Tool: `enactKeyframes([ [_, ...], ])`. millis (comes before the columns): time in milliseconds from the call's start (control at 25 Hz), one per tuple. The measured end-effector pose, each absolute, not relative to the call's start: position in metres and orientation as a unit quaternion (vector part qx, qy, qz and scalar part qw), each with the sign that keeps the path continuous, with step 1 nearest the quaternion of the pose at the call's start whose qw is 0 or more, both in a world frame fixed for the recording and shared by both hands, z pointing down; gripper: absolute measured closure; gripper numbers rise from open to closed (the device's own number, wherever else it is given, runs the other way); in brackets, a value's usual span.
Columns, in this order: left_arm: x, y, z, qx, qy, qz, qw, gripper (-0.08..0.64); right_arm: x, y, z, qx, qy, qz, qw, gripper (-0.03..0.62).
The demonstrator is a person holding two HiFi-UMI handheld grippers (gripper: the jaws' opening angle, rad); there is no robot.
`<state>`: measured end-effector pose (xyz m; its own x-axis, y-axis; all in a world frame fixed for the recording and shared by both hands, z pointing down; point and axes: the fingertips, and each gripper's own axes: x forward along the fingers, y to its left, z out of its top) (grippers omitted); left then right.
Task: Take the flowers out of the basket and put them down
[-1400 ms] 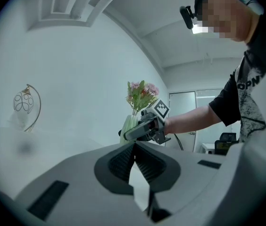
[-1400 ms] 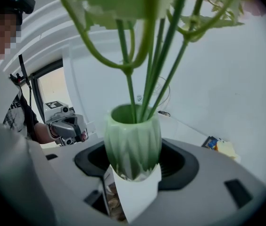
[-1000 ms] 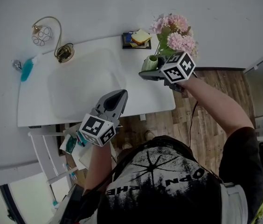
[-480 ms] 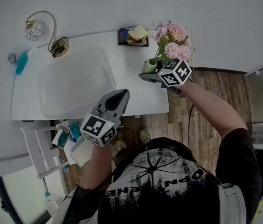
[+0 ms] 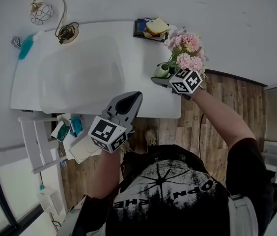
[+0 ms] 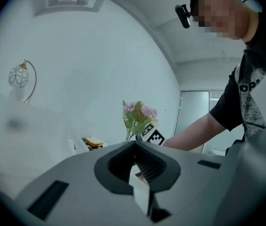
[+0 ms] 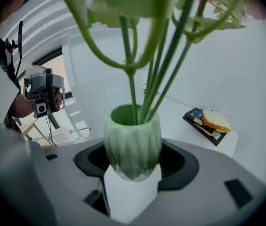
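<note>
The vase (image 5: 161, 71), with the flowers (image 5: 187, 50) standing in it, is held between the jaws of the right gripper (image 5: 161, 79) at the right end of the table (image 5: 79, 77). Behind it, at the table's far edge, a tray (image 5: 141, 28) bearing a sandwich (image 5: 159, 25) is set. A lamp (image 5: 42, 13) and a brush (image 5: 25, 47) are placed at the far left corner. The left gripper (image 5: 131, 100) is held over the near edge, well apart from the vase.
</note>
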<state>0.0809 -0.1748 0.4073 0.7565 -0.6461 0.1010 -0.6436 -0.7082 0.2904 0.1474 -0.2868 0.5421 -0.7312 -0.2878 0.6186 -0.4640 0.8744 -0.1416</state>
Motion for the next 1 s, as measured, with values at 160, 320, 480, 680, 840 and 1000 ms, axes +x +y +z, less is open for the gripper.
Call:
enactKeyframes([
  [160,0.08,-0.177,0.412,0.918,-0.361,-0.004,0.162,0.548,0.149,-0.291,0.568,0.199,-0.915,0.147,0.318,0.305],
  [320,0.083,-0.178,0.413,0.916,-0.366,-0.001,0.161,0.548,0.145,-0.293,0.585,0.195,-0.916,0.146,0.319,0.305],
  [480,0.082,-0.179,0.416,0.914,-0.372,0.0,0.161,0.548,0.139,-0.296,0.595,0.193,-0.919,0.131,0.316,0.305],
  [680,0.078,-0.173,0.429,0.909,-0.378,0.007,0.174,0.548,0.131,-0.298,0.606,0.197,-0.923,0.121,0.308,0.305],
  [840,0.074,-0.17,0.437,0.906,-0.382,0.011,0.181,0.548,0.128,-0.299,0.615,0.197,-0.922,0.12,0.31,0.305],
  [1000,0.071,-0.169,0.441,0.905,-0.384,0.012,0.185,0.548,0.129,-0.299,0.623,0.195,-0.92,0.119,0.318,0.305],
])
